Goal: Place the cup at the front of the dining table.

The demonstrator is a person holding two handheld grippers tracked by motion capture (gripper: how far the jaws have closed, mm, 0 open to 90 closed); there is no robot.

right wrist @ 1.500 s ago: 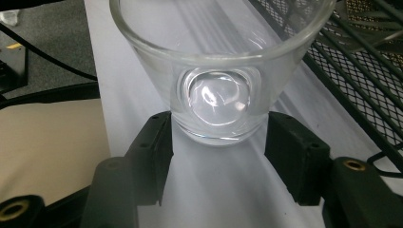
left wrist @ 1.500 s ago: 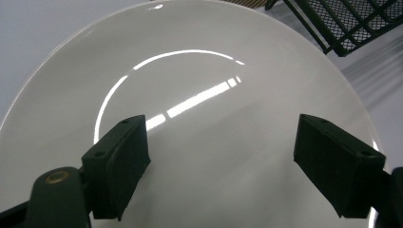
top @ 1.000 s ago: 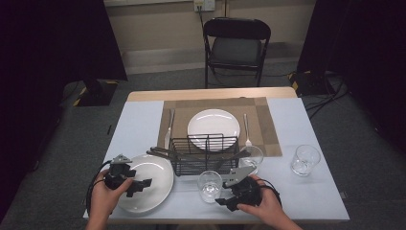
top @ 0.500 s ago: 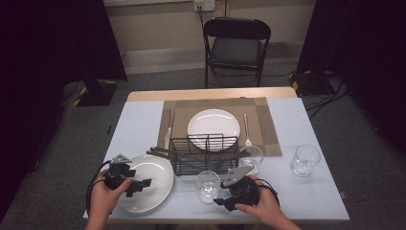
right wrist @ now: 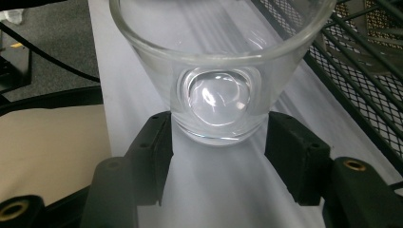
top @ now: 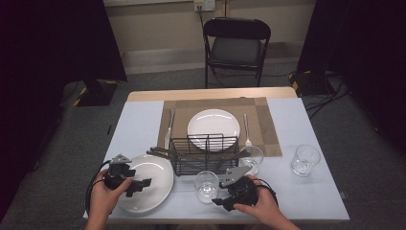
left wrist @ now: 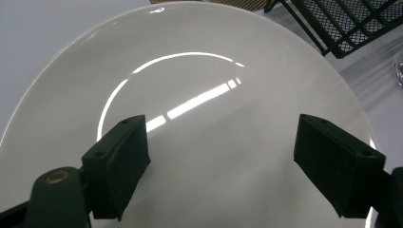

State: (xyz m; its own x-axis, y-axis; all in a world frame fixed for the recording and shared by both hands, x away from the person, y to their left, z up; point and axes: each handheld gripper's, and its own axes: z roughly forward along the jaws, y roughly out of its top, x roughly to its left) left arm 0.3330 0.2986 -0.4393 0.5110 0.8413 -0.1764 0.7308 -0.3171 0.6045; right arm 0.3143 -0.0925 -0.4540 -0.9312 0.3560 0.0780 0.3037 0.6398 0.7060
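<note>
A large white plate [top: 153, 179] lies at the table's front left. My left gripper [top: 136, 184] hovers over it, open, with nothing between its jaws; in the left gripper view the plate [left wrist: 214, 71] spreads under the left gripper [left wrist: 221, 156]. A clear drinking glass [top: 206, 184] stands upright near the front edge, just in front of the black wire rack [top: 205, 153]. My right gripper [top: 220, 201] reaches it from the right. In the right gripper view the right gripper [right wrist: 218, 137] has both pads pressed against the base of the glass [right wrist: 216, 95].
The rack [right wrist: 361, 61] holds utensils. Behind it a smaller white plate [top: 213, 125] sits on a brown placemat [top: 268, 124] between a knife [top: 168, 127] and a fork [top: 246, 129]. Two more glasses [top: 253, 158] [top: 305, 159] stand to the right. A folding chair [top: 236, 45] stands beyond the table.
My right gripper has moved slightly left and closed in on the base of the glass. The left gripper has stayed over the plate.
</note>
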